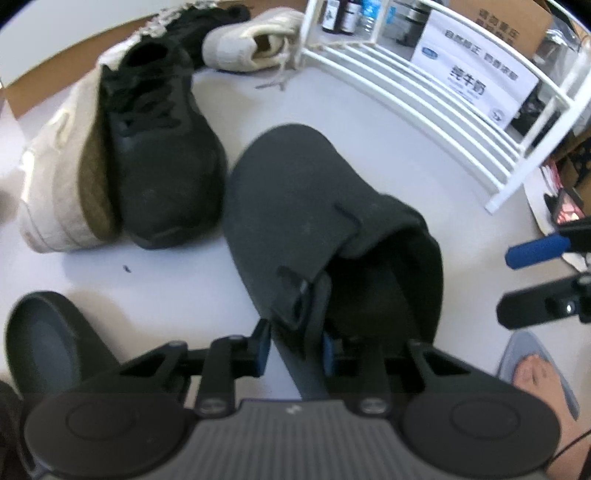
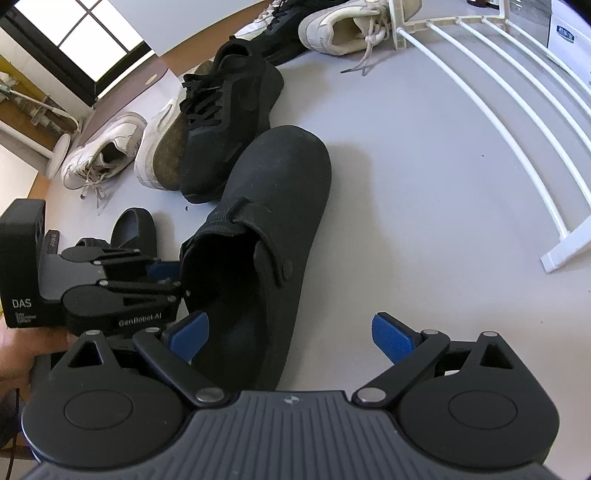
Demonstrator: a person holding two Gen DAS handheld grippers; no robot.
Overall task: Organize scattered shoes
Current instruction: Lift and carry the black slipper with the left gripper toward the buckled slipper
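Left gripper (image 1: 295, 347): clamped on black clog (image 1: 295, 206) heel-side wall, floor beside white shoe rack (image 1: 417, 92) | Right gripper (image 2: 288, 332): wide, empty | Advice: confirm firm bite, lift level toward rack.

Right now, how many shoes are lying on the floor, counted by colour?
Black sneakers: 2
Dark clogs: 2
White or cream sneakers: 3 clearly seen. A possible fourth at the top edge is cut off.
Total: 7 clearly seen
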